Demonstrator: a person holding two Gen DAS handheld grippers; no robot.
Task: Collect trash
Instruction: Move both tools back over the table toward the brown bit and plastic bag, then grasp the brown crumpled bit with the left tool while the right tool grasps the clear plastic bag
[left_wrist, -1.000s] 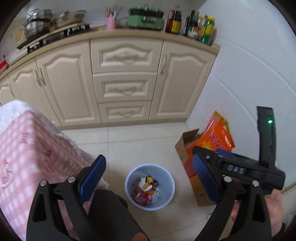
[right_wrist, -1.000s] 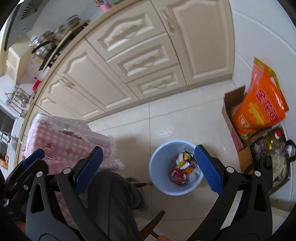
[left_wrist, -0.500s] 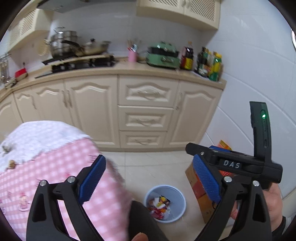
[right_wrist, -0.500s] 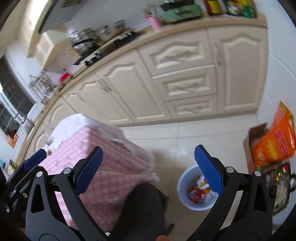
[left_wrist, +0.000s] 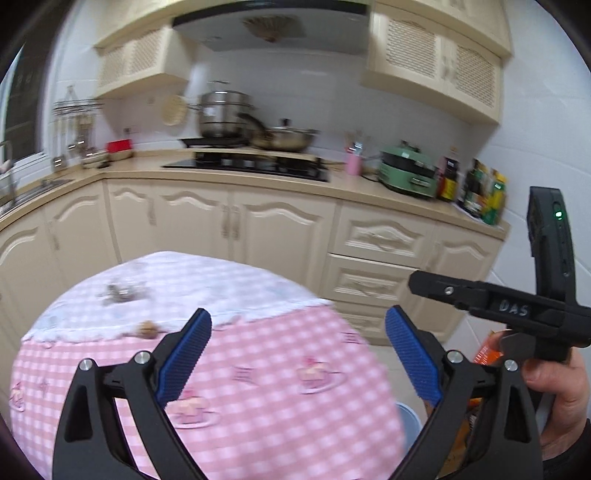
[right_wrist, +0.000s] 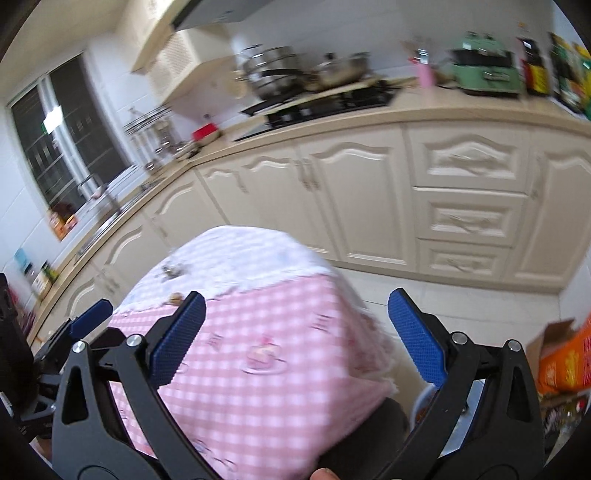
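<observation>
While both grippers hang above the pink-checked table, neither grasps anything: the left gripper (left_wrist: 297, 334) has its blue fingers (left_wrist: 183, 356) spread wide and empty, and the right gripper (right_wrist: 295, 319) is likewise released, fingers (right_wrist: 416, 338) apart with nothing between them.

The table surface (left_wrist: 229, 291), under a white top cloth with a pink gingham skirt, fills the lower middle of both views. Two small bits of trash lie on it: a dark crumpled scrap (left_wrist: 122, 291) toward the far side of the table and a small brownish lump (left_wrist: 149, 328) at the near edge of the white cloth, just left of the left gripper's left finger. The right wrist view shows the same two, scrap (right_wrist: 171, 270) and lump (right_wrist: 177, 297), the lump just beside its left finger. Blur hides what they are.

Only the left wrist view shows the hand (left_wrist: 557, 398) holding the right gripper, to the right of the table. Only the right wrist view shows the window (right_wrist: 70, 147), the sink (right_wrist: 107, 221) left of the table, and the orange bag (right_wrist: 565, 362) in a cardboard box right of the table. The blue trash bin (left_wrist: 408, 424) peeks out by the table's right edge, mostly hidden; the right wrist view catches its rim (right_wrist: 421, 398) behind the right finger.
</observation>
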